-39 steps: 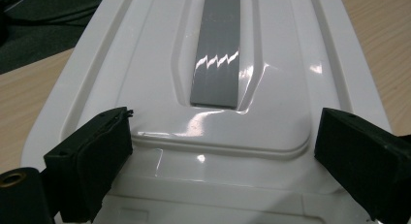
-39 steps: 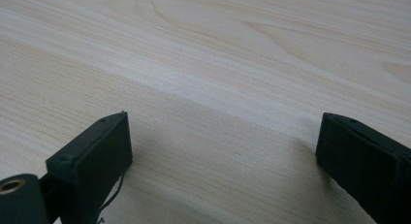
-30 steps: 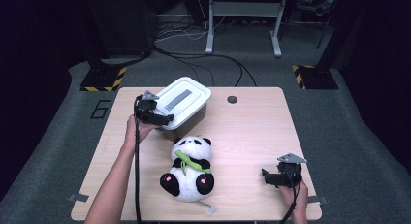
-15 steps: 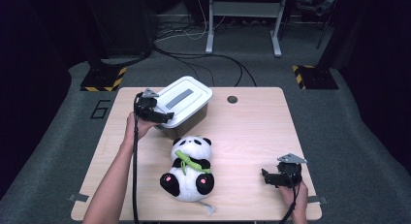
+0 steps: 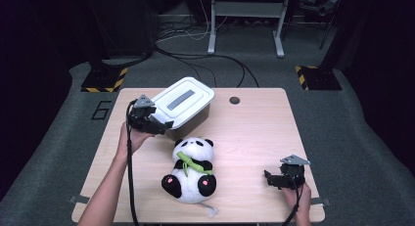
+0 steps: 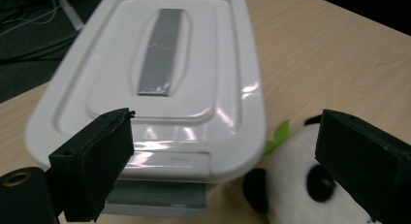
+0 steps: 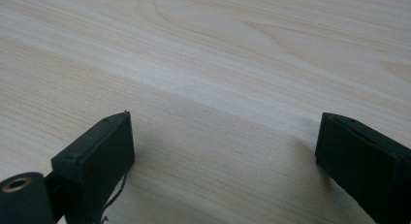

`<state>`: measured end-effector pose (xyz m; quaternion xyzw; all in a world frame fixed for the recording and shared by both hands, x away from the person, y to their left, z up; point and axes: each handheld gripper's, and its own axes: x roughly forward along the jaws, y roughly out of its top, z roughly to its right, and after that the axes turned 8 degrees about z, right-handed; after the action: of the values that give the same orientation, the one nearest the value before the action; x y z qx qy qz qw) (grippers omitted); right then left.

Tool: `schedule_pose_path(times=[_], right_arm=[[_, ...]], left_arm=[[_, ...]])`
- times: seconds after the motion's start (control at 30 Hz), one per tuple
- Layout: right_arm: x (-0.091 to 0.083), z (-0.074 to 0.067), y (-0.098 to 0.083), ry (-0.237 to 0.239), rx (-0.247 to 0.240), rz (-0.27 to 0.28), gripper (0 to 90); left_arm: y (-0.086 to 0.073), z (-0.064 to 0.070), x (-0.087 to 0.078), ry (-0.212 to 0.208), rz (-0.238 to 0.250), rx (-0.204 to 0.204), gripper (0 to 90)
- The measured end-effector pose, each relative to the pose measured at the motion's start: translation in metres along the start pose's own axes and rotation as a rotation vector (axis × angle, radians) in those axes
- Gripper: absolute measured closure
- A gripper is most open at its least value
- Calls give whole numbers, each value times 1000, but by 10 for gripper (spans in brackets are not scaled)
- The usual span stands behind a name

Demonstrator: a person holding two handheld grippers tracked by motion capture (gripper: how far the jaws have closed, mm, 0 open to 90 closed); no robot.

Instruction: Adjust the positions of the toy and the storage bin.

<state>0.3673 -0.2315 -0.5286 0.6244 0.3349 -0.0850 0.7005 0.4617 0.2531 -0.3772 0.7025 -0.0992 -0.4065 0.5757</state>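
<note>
A lidded white box (image 5: 182, 106) with a grey strip on its lid (image 6: 160, 78) stands at the table's back left. My left gripper (image 5: 164, 126) is open at the box's near end, its jaws spread wide just short of the lid's rim and holding nothing. A plush panda (image 5: 192, 169) with a green leaf on its chest lies on its back in the middle; its head (image 6: 310, 190) shows beside the box. My right gripper (image 5: 268, 179) is open low over bare wood (image 7: 218, 88) at the front right, holding nothing.
The wooden table (image 5: 254, 133) has a dark round hole (image 5: 235, 100) behind the centre. Grey carpet with cables (image 5: 205, 59) and a metal stand's legs (image 5: 244, 20) lies beyond the far edge. Bare wood spans the table's right half.
My left gripper has shifted slightly towards the near end of the white box. The right gripper and the panda have not moved.
</note>
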Motion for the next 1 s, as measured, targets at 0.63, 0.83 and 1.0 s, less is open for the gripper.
schedule_pose_path(times=[0.63,0.83,1.0], right_arm=[[0,0,0,-1,0,0,61],[0,0,0,0,0,0,61],[0,0,0,0,0,-1,61]], left_arm=[[-36,73,6,-210,-66,84,60],[-46,91,14,-294,-110,151,172],[-53,99,16,-347,-100,156,402]])
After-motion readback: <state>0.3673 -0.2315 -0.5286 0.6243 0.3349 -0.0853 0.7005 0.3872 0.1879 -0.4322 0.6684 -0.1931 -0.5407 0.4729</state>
